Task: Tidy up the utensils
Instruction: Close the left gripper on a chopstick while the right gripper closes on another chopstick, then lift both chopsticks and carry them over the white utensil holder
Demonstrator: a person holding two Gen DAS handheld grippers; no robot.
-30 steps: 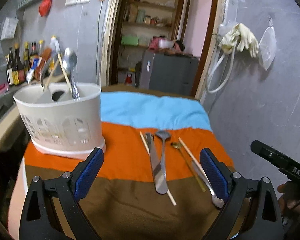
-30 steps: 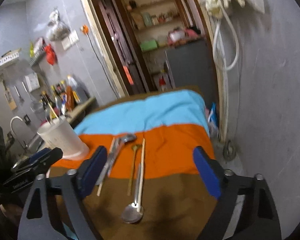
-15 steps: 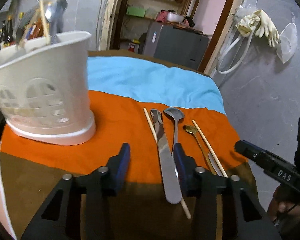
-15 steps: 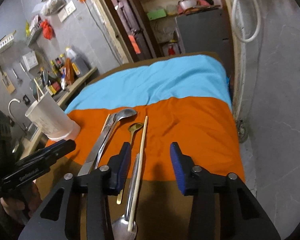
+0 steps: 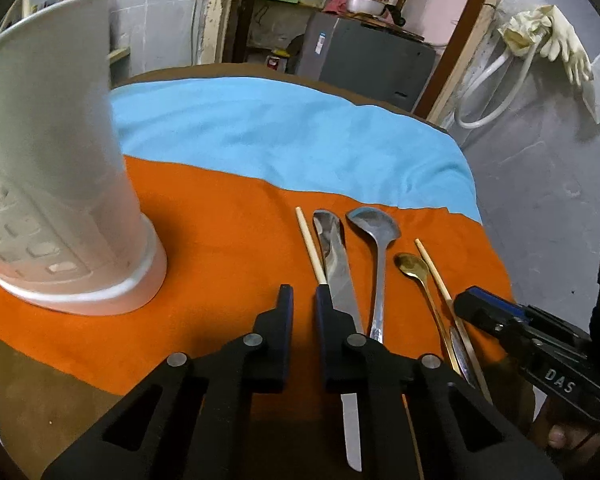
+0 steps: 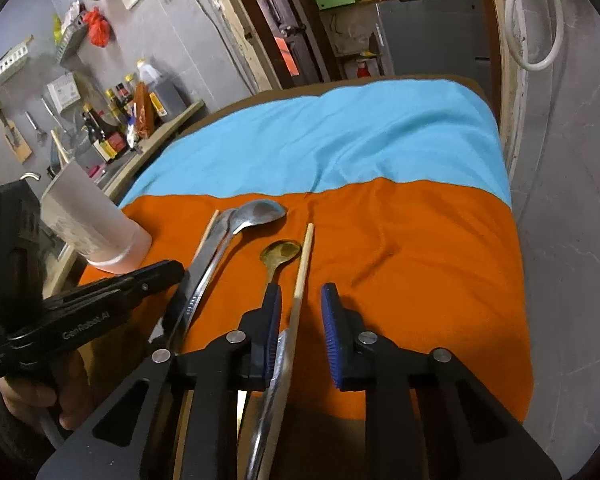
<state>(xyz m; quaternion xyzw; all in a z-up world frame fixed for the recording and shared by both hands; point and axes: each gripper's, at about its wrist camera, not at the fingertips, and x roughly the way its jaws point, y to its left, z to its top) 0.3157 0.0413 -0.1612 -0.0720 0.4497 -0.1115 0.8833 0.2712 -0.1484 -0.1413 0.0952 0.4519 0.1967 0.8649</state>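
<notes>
Utensils lie in a row on the orange cloth: a left chopstick (image 5: 309, 243), a steel knife (image 5: 337, 271), a steel spoon (image 5: 376, 236), a small gold spoon (image 5: 412, 267) and a right chopstick (image 5: 434, 268). My left gripper (image 5: 302, 300) is low over the cloth, jaws narrowed to a small gap, just left of the left chopstick and knife. My right gripper (image 6: 298, 300) is low, jaws partly open around the right chopstick (image 6: 302, 268), beside the gold spoon (image 6: 281, 253). Neither holds anything. The white utensil holder (image 5: 56, 200) stands at left.
The cloth has a blue band (image 5: 284, 136) behind the orange and a brown band (image 5: 40, 380) in front. A counter with bottles (image 6: 116, 128) is far left. A grey wall (image 5: 548, 168) and the table's right edge are close on the right.
Both grippers have dropped toward the cloth and moved forward to the utensils. Their jaws have closed from wide open to narrow gaps.
</notes>
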